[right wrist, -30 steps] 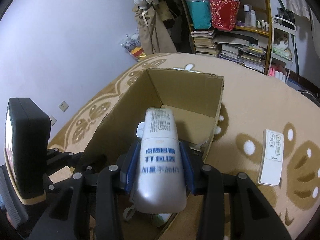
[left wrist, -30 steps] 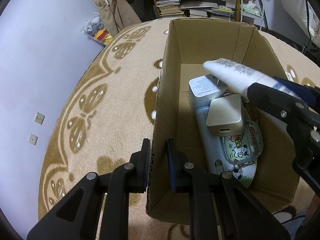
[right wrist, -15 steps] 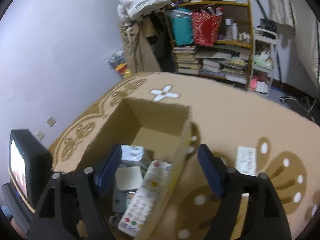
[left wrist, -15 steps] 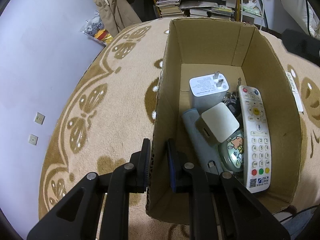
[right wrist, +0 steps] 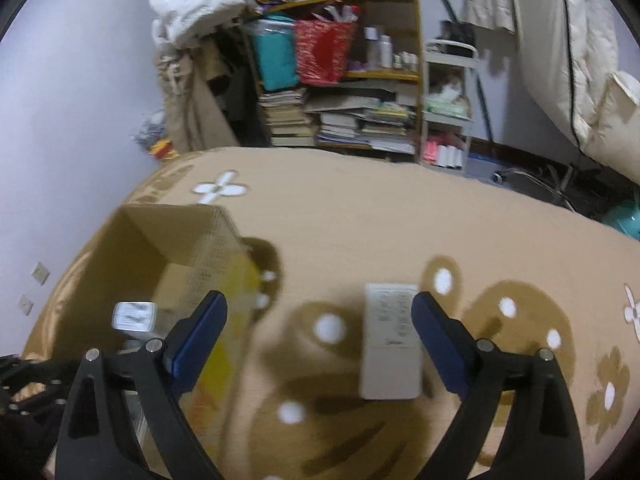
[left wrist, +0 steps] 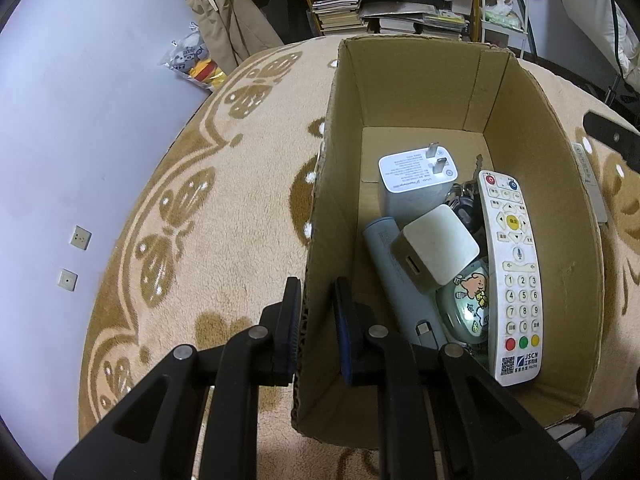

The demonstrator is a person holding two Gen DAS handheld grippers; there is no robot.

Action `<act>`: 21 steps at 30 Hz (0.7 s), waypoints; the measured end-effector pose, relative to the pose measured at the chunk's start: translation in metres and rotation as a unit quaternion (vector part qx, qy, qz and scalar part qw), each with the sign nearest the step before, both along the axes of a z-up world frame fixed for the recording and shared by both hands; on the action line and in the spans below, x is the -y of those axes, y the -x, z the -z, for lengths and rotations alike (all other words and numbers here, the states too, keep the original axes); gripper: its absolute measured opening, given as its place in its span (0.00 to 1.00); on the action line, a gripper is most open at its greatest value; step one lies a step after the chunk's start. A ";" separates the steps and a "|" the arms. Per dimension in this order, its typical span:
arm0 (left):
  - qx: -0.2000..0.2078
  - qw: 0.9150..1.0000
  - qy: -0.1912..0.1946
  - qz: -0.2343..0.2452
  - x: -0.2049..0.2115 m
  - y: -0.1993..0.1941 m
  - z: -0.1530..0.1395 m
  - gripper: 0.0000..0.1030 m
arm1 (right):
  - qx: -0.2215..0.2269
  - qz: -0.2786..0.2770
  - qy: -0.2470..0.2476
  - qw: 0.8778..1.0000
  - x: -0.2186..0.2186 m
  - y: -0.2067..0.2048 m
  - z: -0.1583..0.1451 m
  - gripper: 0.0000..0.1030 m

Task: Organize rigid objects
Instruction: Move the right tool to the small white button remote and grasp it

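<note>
A cardboard box [left wrist: 420, 92] stands on the patterned rug. My left gripper [left wrist: 316, 300] is shut on its near left wall. Inside lie a long white TV remote [left wrist: 512, 272], a white plug adapter [left wrist: 416, 180], a small cream charger [left wrist: 436, 248], a grey cylinder [left wrist: 396, 276], a cartoon-printed disc [left wrist: 468, 308] and some keys [left wrist: 464, 200]. In the right wrist view my right gripper [right wrist: 320, 320] hangs over the rug beside the box [right wrist: 136, 256], its jaws still opening with nothing pressed between them. A small white remote [right wrist: 392, 344] lies on the rug just beyond and between the fingers.
A crowded bookshelf [right wrist: 340, 92] with books, bags and bottles stands at the far wall, beside a white trolley [right wrist: 448, 100]. Hanging clothes [left wrist: 224, 12] and a bag of toys [left wrist: 192, 60] sit by the lilac wall. Bedding [right wrist: 580, 60] is at the right.
My right gripper let the long white remote drop into the box, opened wide, and swung right over the rug toward the small white remote. The left gripper stayed put.
</note>
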State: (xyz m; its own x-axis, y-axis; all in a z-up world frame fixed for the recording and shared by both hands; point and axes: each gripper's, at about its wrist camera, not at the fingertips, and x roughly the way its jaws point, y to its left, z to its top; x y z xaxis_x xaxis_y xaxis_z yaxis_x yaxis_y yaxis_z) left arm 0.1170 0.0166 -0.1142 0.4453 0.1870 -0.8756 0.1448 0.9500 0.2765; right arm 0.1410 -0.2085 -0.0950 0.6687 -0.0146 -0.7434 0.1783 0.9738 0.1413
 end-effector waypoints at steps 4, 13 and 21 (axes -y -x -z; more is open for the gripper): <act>0.000 1.000 -0.002 0.001 0.000 0.000 0.000 0.15 | -0.018 0.025 -0.010 0.999 0.021 0.000 0.020 0.95; 0.000 1.000 -0.001 0.001 0.000 0.000 -0.001 0.15 | -0.064 0.058 0.005 0.996 0.042 -0.001 0.055 0.95; 0.000 1.000 -0.001 0.000 -0.001 0.000 -0.001 0.15 | -0.074 0.063 -0.008 0.995 0.050 0.000 0.073 0.79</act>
State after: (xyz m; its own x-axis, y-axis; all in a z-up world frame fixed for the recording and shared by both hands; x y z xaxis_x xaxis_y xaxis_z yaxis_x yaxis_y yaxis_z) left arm 0.1172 0.0171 -0.1133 0.4451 0.1889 -0.8753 0.1449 0.9494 0.2786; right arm 0.1409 -0.2586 -0.1675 0.5457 -0.0778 -0.8344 0.3181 0.9404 0.1204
